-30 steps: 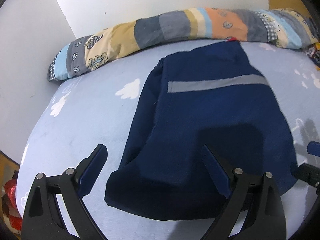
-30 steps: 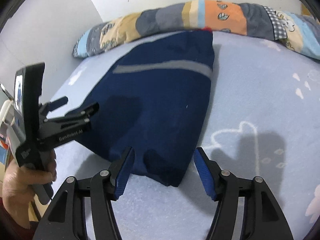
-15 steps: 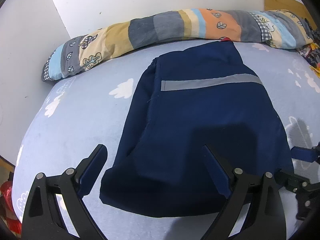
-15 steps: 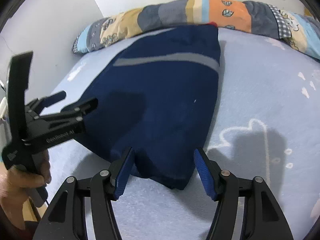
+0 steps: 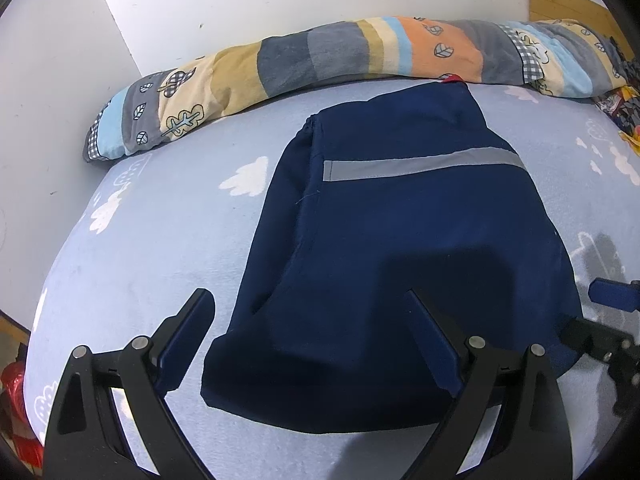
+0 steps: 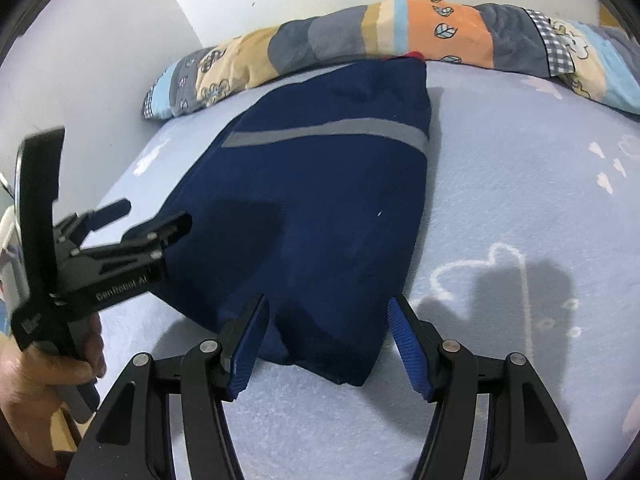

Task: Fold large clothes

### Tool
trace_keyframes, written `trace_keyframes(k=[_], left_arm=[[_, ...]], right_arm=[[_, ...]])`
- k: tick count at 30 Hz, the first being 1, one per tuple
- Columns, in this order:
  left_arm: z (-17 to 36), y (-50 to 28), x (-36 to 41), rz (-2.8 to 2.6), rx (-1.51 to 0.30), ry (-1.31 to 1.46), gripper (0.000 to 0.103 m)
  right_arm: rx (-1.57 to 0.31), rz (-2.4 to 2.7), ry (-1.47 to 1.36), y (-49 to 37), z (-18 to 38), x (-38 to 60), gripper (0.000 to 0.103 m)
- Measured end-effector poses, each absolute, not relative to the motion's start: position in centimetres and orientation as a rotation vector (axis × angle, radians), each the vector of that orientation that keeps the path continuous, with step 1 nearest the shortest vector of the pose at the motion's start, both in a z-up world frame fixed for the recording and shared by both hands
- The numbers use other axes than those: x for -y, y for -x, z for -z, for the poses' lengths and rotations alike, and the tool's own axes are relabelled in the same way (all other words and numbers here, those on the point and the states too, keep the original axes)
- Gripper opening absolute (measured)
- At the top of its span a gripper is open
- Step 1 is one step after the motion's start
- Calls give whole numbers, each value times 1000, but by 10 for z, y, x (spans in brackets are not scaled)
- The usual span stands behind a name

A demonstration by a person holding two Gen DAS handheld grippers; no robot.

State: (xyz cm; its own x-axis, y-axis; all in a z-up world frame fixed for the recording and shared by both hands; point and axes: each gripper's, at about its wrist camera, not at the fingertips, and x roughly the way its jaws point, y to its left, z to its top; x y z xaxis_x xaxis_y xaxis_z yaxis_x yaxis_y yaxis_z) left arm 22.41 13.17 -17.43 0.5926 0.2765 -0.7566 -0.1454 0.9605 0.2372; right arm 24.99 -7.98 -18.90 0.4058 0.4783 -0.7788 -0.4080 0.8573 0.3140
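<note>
Left gripper spread wide, holding nothing, straddling the near left corner of the navy garment. Right gripper likewise spread, bracketing the near right corner. Garment lies folded flat on the cloud-print sheet, grey stripe farther back, far edge touching the patchwork bolster.

The jacket is soft dark cloth with a shiny stripe. The bed looks fuzzy. The tongs are smooth black plastic.
</note>
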Motion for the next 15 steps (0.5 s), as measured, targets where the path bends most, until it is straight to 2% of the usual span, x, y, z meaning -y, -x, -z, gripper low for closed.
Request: trace_keyframes(k=[8,15], left_arm=[[177,-228,-136,-243,-924,-134,96],[181,-232,-158,-233,-956,14,96]], right_arm=[[-1026,-557,-142,-256,190,88,65],[-1053,-571,-203,-264,193,95,65]])
